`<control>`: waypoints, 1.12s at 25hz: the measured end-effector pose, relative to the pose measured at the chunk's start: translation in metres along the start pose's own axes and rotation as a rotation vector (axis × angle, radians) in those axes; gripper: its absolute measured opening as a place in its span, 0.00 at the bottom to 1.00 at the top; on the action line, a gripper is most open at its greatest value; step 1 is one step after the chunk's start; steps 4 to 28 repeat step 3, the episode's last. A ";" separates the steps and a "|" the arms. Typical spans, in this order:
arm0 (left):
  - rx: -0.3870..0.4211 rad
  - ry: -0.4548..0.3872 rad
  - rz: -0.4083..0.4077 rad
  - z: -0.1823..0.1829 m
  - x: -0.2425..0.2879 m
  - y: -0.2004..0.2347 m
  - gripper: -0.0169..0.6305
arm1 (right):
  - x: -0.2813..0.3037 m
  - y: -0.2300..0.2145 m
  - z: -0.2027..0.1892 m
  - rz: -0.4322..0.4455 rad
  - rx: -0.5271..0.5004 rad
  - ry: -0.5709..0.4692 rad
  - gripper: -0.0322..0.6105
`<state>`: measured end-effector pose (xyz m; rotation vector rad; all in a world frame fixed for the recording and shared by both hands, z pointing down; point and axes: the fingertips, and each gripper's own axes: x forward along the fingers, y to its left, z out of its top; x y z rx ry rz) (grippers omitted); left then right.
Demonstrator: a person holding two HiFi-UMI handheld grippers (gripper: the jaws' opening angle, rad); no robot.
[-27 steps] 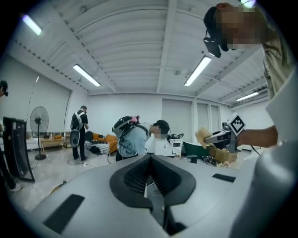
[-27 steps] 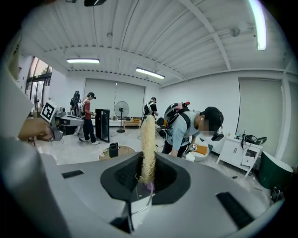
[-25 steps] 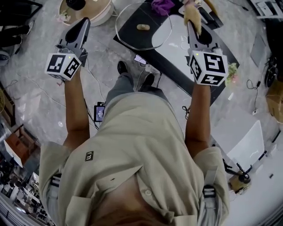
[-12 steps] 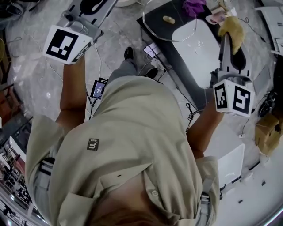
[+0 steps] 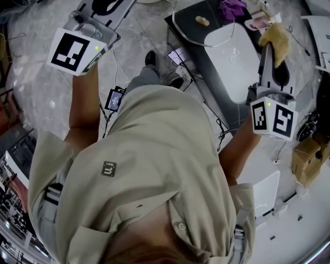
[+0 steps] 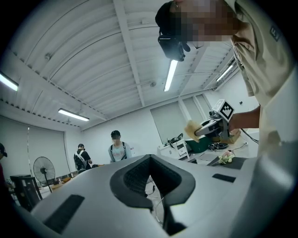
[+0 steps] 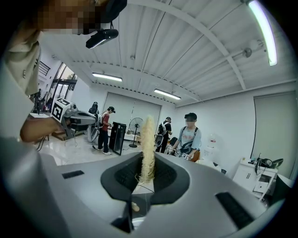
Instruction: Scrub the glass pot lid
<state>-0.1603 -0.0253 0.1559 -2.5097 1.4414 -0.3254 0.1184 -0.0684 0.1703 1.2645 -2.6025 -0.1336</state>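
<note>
- Gripping a shaggy, straw-yellow scrub cloth (image 7: 148,139), the right gripper (image 7: 148,162) has its jaws clenched on it; the cloth stands up between the dark ribbed pads as a thin fuzzy strip.
- From the head view the same cloth (image 5: 276,38) shows as a soft, crumpled tuft at the tip of the right gripper, held in the air off to the right of the lid.
- The left gripper (image 6: 150,179) is clenched with nothing in it: its smooth grey jaws meet in a tight seam, and the black textured pads form a closed V.
- The glass pot lid (image 5: 191,36) lies flat on a matte black mat (image 5: 203,72), round and clear with a thin bright rim and a small tan oval knob (image 5: 202,20) at its middle.
- It partly overlaps a smooth white oval board (image 5: 234,67) on that mat, and neither gripper touches it.
- A bunched purple cloth (image 5: 233,7) sits just beyond the lid.
- The floor (image 5: 41,93) below is pale and veined like marble.
</note>
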 end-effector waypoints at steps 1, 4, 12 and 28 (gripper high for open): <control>-0.004 -0.006 0.003 0.000 -0.001 0.000 0.05 | 0.000 0.000 0.000 0.001 -0.001 0.001 0.12; -0.013 -0.022 0.010 0.002 -0.001 0.000 0.05 | 0.000 0.000 -0.001 0.002 -0.003 0.002 0.12; -0.013 -0.022 0.010 0.002 -0.001 0.000 0.05 | 0.000 0.000 -0.001 0.002 -0.003 0.002 0.12; -0.013 -0.022 0.010 0.002 -0.001 0.000 0.05 | 0.000 0.000 -0.001 0.002 -0.003 0.002 0.12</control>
